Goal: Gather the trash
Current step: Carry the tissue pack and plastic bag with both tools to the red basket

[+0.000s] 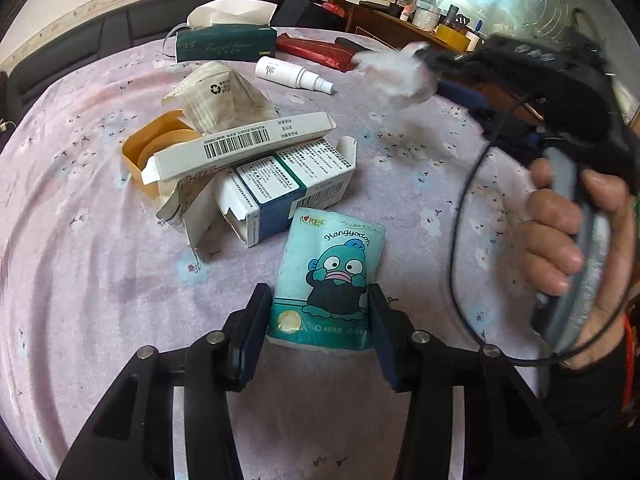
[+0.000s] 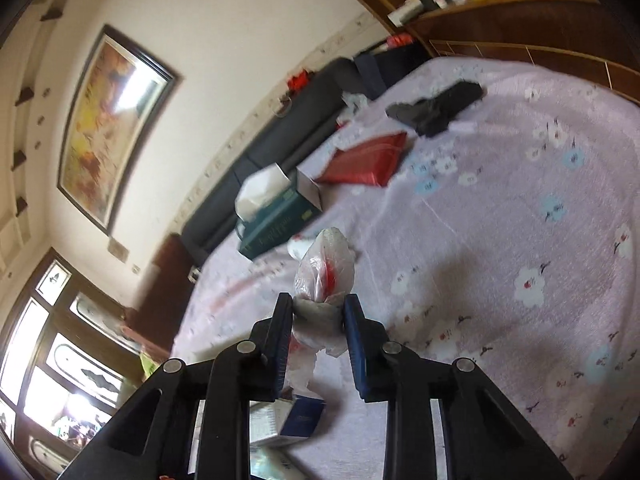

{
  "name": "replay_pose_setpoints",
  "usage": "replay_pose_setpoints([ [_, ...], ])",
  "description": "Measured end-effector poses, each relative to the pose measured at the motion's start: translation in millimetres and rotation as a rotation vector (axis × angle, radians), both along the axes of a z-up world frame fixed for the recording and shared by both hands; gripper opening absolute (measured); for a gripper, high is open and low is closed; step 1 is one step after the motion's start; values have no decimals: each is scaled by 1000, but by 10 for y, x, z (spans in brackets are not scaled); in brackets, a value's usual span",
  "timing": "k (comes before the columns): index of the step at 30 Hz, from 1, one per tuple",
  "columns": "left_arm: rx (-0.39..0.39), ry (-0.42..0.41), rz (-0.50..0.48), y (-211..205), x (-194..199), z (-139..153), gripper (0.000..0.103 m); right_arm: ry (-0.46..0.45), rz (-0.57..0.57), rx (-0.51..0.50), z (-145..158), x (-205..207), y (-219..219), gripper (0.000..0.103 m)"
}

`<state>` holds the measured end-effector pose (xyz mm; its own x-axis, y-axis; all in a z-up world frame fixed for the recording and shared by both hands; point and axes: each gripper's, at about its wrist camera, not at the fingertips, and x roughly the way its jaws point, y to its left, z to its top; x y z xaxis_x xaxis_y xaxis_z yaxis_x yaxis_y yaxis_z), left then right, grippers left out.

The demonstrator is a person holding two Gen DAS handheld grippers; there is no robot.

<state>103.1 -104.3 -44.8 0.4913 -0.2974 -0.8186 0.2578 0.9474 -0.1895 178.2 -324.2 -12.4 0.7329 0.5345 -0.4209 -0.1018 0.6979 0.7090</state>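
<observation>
Trash is sitting in both of my grippers at once. My left gripper (image 1: 318, 316) is pinching a teal tissue pack (image 1: 332, 276) printed with a cartoon fish, its pads pressing both sides of the pack's lower end while the pack is lying on the flowered tablecloth (image 1: 100, 260) toward the near edge. Just beyond it, toward the middle of the table, a heap of opened cardboard boxes (image 1: 280, 184) is resting against a roll of tape (image 1: 160, 148) and a crumpled paper bag (image 1: 220, 96), with a white spray bottle (image 1: 292, 74) lying on its side further back. A green tissue box (image 1: 224, 42) and a red packet (image 1: 316, 52) are sitting near the far edge. My right gripper (image 2: 318, 316) is squeezing a crumpled clear plastic bag (image 2: 326, 272) with red marks, pads pressed into the wad, which is hanging in the air above the cloth rather than lying on it. In the left wrist view that bag is showing as a blurred white wad, with a person's hand (image 1: 572, 248) wrapping the right gripper's handle on the right side.
</observation>
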Motion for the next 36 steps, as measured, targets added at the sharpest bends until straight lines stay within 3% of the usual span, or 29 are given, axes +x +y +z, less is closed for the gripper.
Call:
replay_pose_setpoints([
  [4, -12, -1, -4, 20, -9, 18, 36, -65, -17, 10, 201, -248, -75, 27],
  [11, -16, -74, -29, -33, -173, 162, 36, -152, -42, 57, 509, -1422, -240, 27],
  [17, -84, -132, -42, -39, -379, 470, 36, -207, -53, 29, 783, -2440, -333, 27],
  [21, -153, -169, -37, -46, -729, 750, 36, -249, -113, 12, 896, -2993, -449, 28],
  [27, -287, -206, -52, -84, -1282, 969, 36, -247, -166, -10, 911, -3477, -551, 28],
  [36, -254, -261, -68, -317, -1678, 1142, 36, -199, -248, -91, 836, -3927, -825, 28],
])
